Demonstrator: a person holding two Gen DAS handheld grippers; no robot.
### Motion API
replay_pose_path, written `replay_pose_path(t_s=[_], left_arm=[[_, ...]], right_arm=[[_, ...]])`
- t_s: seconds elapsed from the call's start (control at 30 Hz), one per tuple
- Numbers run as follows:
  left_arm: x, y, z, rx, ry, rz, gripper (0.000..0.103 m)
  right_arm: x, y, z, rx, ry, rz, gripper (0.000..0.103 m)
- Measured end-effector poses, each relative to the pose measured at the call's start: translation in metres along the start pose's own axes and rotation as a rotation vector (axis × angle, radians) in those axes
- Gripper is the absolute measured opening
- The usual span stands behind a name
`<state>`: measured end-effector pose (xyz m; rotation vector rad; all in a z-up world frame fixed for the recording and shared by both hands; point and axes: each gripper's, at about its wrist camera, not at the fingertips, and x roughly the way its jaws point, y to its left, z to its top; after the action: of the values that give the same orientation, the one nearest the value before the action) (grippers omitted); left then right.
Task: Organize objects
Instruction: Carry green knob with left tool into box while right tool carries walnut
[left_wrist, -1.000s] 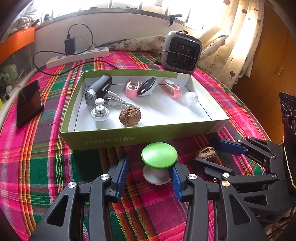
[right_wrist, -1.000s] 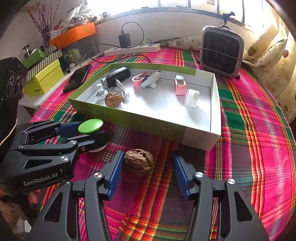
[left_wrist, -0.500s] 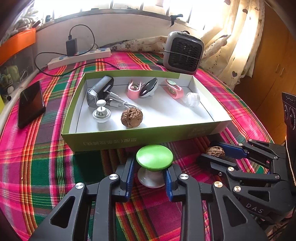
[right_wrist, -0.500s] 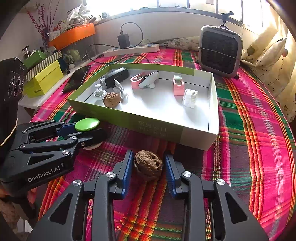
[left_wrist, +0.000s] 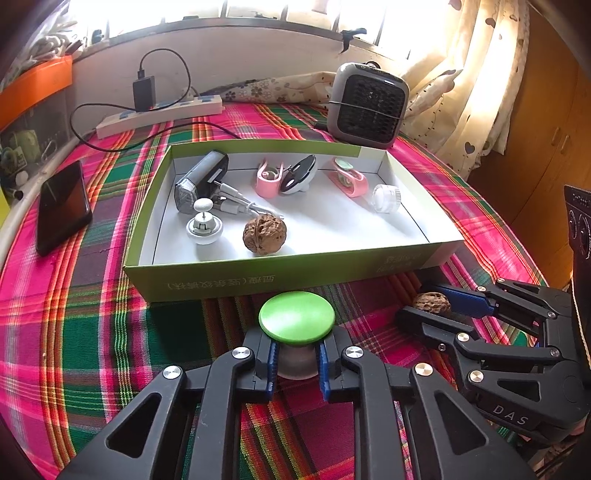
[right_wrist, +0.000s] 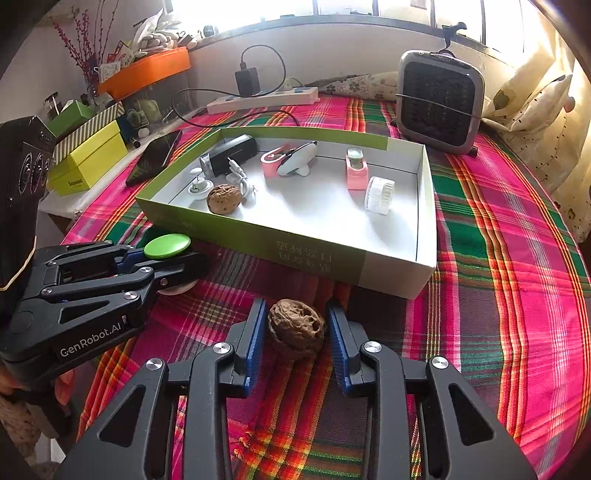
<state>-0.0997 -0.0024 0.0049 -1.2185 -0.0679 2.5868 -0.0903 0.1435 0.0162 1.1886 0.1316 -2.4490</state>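
Stem under green cap (left_wrist: 296, 315) hidden between left claw (left_wrist: 296, 363) pads.

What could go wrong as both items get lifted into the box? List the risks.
1. The left hand-held gripper pinches only the white stem under the green-topped knob; the wide cap could tip it out of the grip.
2. The walnut in the right hand-held gripper is round and bumpy, so it may roll out of the pads.
3. The box wall stands right ahead of both; a low lift could catch it and shove the box.
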Motion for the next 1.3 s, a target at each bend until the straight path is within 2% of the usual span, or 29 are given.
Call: replay_pose_path(t_s=[0.63,1.3], left_arm=[[-0.006,-0.003,0.001,0.014,-0.013,0.0,0.015],[-0.03,-0.012,0.017,0.036,-0.08,-0.011,0.015]], right_arm=[[-0.007,-0.001,0.001,0.013,-0.015,0.019,0.033],[-0.026,-0.01,0.017,0.027,-0.074,0.048,0.033]])
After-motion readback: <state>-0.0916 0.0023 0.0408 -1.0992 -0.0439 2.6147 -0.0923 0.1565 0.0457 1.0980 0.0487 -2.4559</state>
